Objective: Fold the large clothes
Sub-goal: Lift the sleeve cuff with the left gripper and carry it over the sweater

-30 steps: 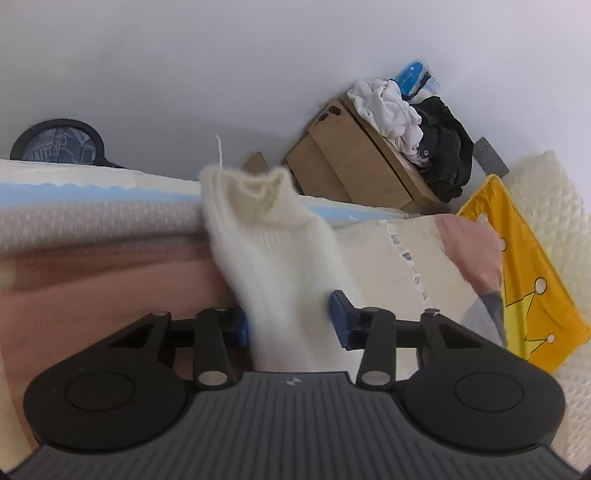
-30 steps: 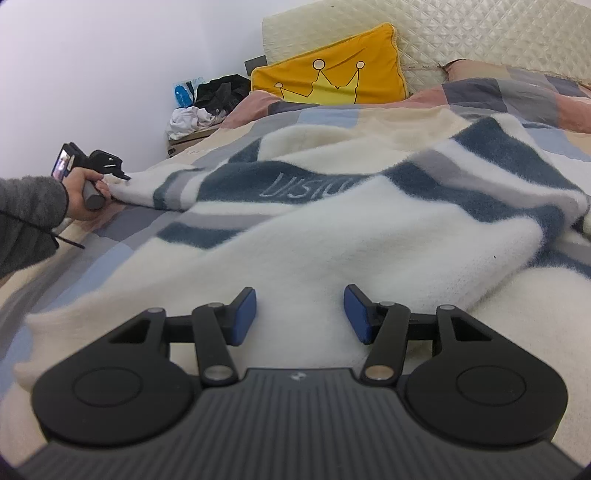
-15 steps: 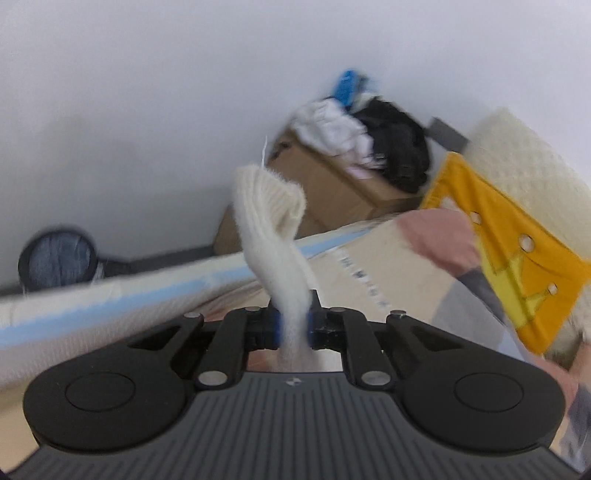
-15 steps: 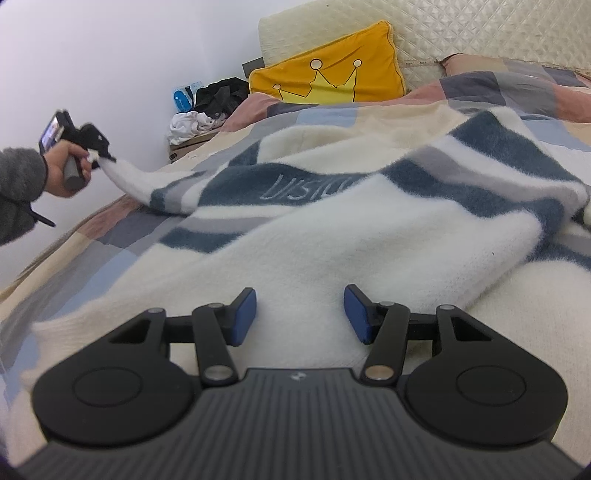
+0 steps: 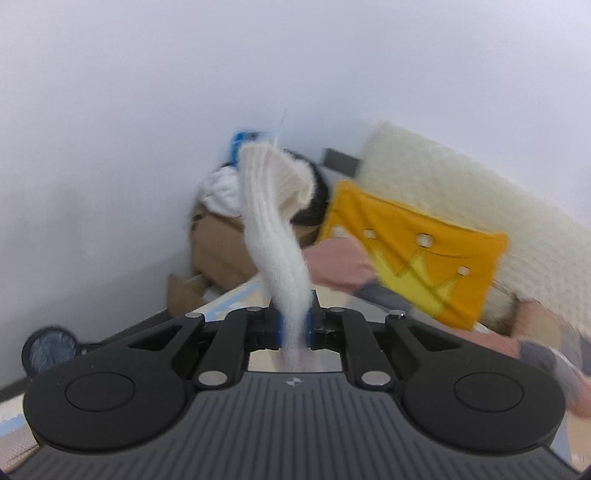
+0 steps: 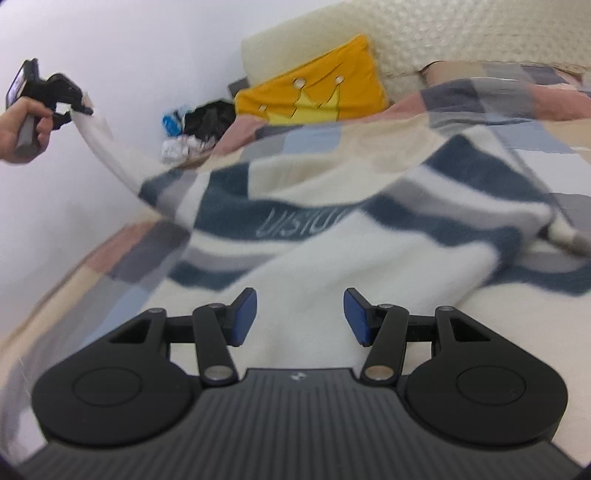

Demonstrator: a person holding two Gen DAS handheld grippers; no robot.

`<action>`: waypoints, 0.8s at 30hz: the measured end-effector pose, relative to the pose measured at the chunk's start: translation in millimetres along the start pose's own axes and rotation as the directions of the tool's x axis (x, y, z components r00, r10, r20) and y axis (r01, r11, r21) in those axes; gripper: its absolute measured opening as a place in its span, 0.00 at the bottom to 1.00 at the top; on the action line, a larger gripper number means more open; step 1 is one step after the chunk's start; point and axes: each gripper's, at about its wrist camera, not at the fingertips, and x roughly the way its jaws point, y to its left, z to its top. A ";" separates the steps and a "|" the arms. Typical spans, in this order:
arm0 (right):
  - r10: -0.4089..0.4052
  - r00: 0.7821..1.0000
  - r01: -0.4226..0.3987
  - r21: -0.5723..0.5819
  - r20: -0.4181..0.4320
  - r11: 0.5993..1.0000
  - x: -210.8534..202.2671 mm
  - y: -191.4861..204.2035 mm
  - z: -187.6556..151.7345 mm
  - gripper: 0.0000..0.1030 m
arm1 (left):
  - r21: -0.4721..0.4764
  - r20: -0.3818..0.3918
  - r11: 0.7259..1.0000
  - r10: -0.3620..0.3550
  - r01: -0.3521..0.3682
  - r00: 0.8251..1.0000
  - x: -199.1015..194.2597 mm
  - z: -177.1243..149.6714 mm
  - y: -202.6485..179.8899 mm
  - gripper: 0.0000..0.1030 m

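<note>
Left gripper (image 5: 294, 322): blue pads clamped tight on the cream ribbed sleeve cuff (image 5: 275, 206), cuff end sticks up past the jaws. Its jaws have just been closing, sleeve between them. In the right wrist view a hand (image 6: 23, 134) holds that gripper raised at far left, sleeve running down from it to the sweater (image 6: 332, 236). Right gripper (image 6: 299, 315): jaws spread apart, nothing between the pads, hovering over the sweater's white lower part; contact unclear. Sweater is cream with navy and grey stripes and lettering, spread on the patchwork bedspread (image 6: 122, 258). Beyond: yellow crown pillow (image 6: 314, 88) against a cream quilted headboard (image 6: 461, 33), cardboard box (image 5: 218, 247) heaped with clothes by the white wall. Both views motion-blurred.
</note>
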 end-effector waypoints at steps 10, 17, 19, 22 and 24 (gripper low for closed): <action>-0.062 0.996 0.054 0.119 0.064 0.991 -46.4 -45.0 13.0 0.56 | 0.208 -0.054 0.965 -0.153 0.161 0.987 -76.8 -45.9 -164.0 0.12; -0.075 0.987 0.045 0.202 0.143 0.978 -84.0 -71.3 19.8 0.56 | 0.357 -0.063 0.915 -0.176 0.187 0.982 -119.9 -116.7 -261.5 0.12; -0.090 0.984 0.053 0.227 0.155 0.972 -89.4 -79.3 22.4 0.56 | 0.382 -0.100 0.898 -0.192 0.216 0.976 -127.2 -139.1 -284.4 0.12; -0.155 0.981 0.128 0.202 0.120 0.971 -91.1 -81.6 26.8 0.56 | 0.434 -0.134 0.865 -0.214 0.251 0.968 -137.3 -178.0 -319.9 0.12; -0.173 0.980 0.149 0.212 0.099 0.966 -91.4 -88.5 27.2 0.56 | 0.451 -0.161 0.849 -0.227 0.276 0.961 -145.1 -207.7 -337.0 0.11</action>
